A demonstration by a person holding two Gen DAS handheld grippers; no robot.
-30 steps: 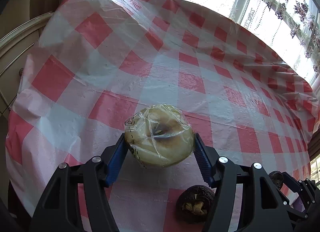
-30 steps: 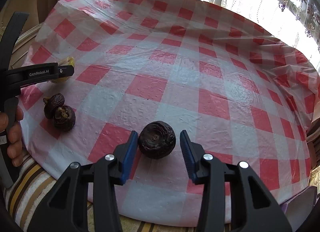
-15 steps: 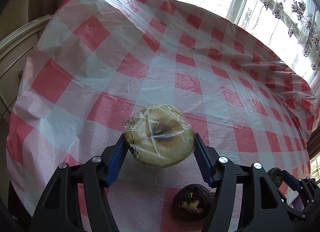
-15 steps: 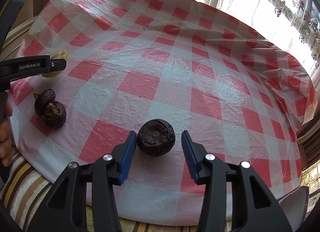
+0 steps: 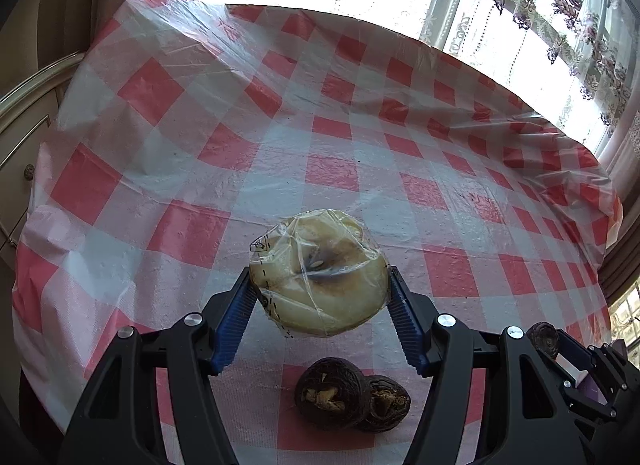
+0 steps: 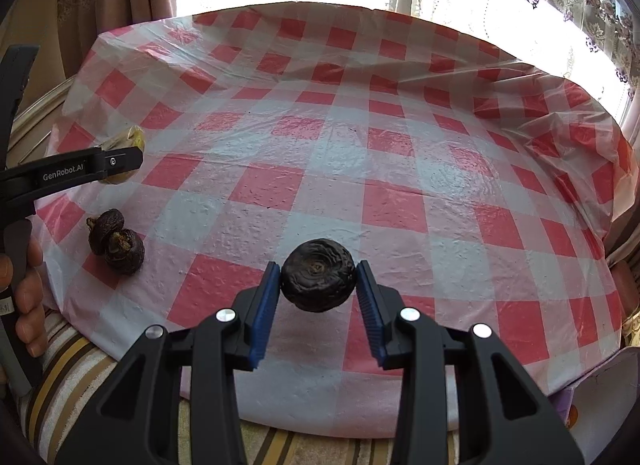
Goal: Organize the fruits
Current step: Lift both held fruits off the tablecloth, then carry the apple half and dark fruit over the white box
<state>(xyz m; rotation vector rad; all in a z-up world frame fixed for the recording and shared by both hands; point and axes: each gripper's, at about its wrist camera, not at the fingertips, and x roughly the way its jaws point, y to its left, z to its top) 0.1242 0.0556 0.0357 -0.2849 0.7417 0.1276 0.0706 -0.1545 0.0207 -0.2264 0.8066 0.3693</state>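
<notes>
The left gripper (image 5: 319,297) pinches a wrapped pale fruit (image 5: 318,273) above the checked tablecloth (image 5: 280,169). The right gripper (image 6: 318,285) pinches a dark fruit (image 6: 318,275) above it too. A dark pair (image 6: 116,243) lies near its front edge. Sorting seems about half done.

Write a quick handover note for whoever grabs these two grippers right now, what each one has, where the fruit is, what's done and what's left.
Left gripper: shut on the plastic-wrapped pale fruit, held above the checked tablecloth.
Right gripper: shut on a dark wrinkled fruit, lifted clear of the cloth.
On the table: two more dark fruits lying together, touching, near the front left edge, just below the left gripper.
Done: both held fruits picked up.
Left: set each down with its kind, probably the dark one beside that pair. No bowl or tray is in view.
</notes>
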